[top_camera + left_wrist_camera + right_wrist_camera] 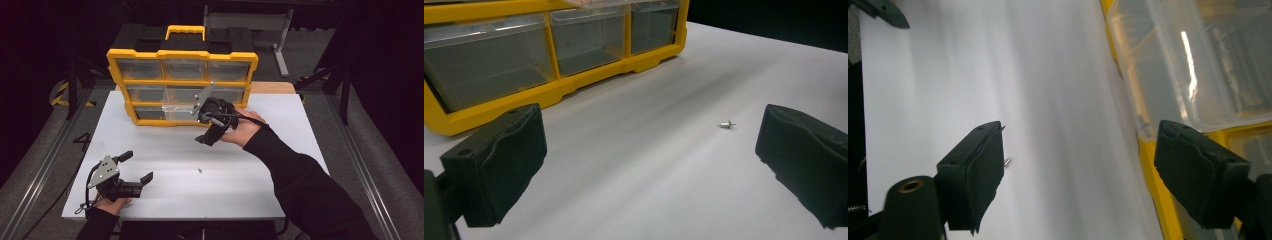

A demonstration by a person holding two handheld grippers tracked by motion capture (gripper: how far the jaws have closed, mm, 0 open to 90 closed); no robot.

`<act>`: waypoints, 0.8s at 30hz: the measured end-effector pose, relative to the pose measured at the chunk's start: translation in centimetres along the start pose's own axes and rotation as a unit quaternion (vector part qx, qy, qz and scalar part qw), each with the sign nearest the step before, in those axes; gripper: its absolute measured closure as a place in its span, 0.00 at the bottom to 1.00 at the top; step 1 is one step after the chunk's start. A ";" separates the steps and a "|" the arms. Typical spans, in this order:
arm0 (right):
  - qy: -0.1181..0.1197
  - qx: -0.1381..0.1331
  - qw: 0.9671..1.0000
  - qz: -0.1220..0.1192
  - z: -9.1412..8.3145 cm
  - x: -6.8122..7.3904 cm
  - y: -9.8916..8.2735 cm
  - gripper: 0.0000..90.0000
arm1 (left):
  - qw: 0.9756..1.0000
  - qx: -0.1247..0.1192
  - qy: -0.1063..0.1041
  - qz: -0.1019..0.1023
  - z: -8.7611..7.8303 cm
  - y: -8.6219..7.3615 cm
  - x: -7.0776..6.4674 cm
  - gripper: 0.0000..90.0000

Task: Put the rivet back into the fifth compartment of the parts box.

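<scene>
On the white table [165, 200], seen from the high view, the left gripper [137, 166] is held near the front edge, jaws apart, with bare room around a small metal pin [199, 171]. In the left gripper view, the pin [726, 124] lies beyond the spread jaws, before the yellow drawer organizer [574, 85]. In the right gripper view, the right gripper [1078, 175] is held open and empty beside a pulled-out clear drawer [1173, 65]. No writing can be read.

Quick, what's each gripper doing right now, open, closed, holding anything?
Left gripper: open, holding nothing, resting on the table.
Right gripper: open, holding nothing, by the organizer.
</scene>
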State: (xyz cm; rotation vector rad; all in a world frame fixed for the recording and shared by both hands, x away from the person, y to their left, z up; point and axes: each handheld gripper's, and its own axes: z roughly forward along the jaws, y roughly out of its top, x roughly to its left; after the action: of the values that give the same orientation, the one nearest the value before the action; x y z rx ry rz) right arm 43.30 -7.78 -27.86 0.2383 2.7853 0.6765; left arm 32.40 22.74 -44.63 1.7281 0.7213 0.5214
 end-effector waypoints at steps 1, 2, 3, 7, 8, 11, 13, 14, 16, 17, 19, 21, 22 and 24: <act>0.004 0.006 1.000 -0.005 0.3 0.2 -0.2 0.23 | 1.000 0.000 0.000 0.000 0.0 0.0 0.0 0.01; 0.004 0.006 1.000 -0.005 0.3 0.2 -0.2 0.23 | 1.000 0.000 0.000 0.000 0.0 0.0 0.0 0.01; 0.003 0.005 1.000 -0.008 0.7 0.5 -0.3 0.23 | 1.000 0.000 0.000 0.000 0.0 0.0 0.0 0.01; 0.008 0.012 1.000 -0.009 1.5 1.1 -0.8 0.23 | 1.000 -0.002 0.000 0.000 0.0 0.0 0.0 0.01; 0.008 0.012 1.000 -0.008 1.7 1.2 -0.9 0.23 | 1.000 -0.002 0.000 0.000 0.0 0.0 0.0 0.01; 0.010 0.013 1.000 0.000 2.4 1.6 -1.4 0.23 | 1.000 -0.002 0.000 0.000 0.0 0.0 0.0 0.01; 0.014 0.015 1.000 -0.005 2.9 1.7 -1.8 0.23 | 1.000 0.000 -0.001 0.001 0.0 0.0 0.0 0.01; 0.016 0.015 1.000 -0.004 3.2 1.8 -2.0 0.23 | 1.000 0.000 -0.001 0.001 0.0 0.0 0.0 0.01; 0.017 0.018 1.000 -0.001 3.6 2.0 -2.2 0.22 | 1.000 0.000 0.000 0.001 0.0 0.0 0.0 0.01; 0.020 0.019 1.000 -0.001 3.9 2.1 -2.4 0.22 | 1.000 0.000 0.000 0.000 0.0 0.0 0.0 0.01; 0.024 0.022 0.999 0.006 4.3 2.3 -2.7 0.22 | 1.000 0.000 0.000 0.000 0.0 0.0 0.0 0.01; 0.028 0.024 0.999 0.006 4.9 2.5 -3.0 0.22 | 1.000 0.000 0.000 0.001 0.0 0.0 0.0 0.01; 0.028 0.024 0.999 0.006 4.9 2.5 -3.0 0.22 | 1.000 0.000 0.000 0.001 0.0 0.0 0.0 0.01; 0.032 0.030 0.999 0.008 5.6 2.7 -3.4 0.22 | 1.000 0.000 0.000 0.001 0.0 0.0 0.0 0.01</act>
State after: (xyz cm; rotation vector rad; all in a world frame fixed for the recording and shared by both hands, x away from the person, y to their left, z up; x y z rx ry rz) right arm 42.07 -7.79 -34.88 0.2543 2.8710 0.6142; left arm 32.39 22.74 -44.63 1.7282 0.7198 0.5223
